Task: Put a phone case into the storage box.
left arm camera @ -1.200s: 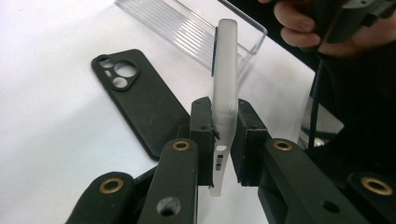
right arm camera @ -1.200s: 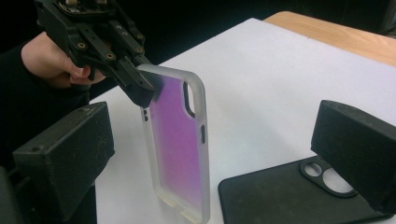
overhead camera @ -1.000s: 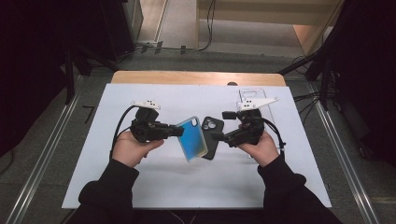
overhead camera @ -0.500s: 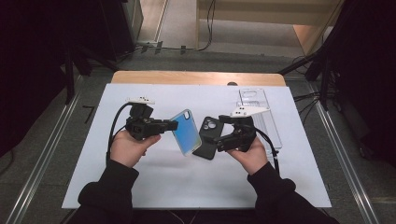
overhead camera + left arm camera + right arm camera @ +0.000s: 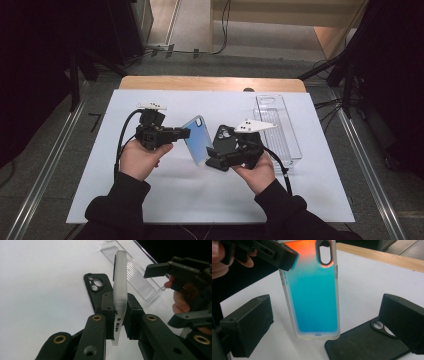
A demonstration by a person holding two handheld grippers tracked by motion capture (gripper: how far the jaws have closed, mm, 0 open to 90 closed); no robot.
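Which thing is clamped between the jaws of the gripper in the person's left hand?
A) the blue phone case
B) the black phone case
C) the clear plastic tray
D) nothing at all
A: in the left gripper view the left gripper pinches the edge of the blue phone case, while the black phone case lies on the table.

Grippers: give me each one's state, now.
Left gripper: shut on the blue phone case.
Right gripper: open, holding nothing.
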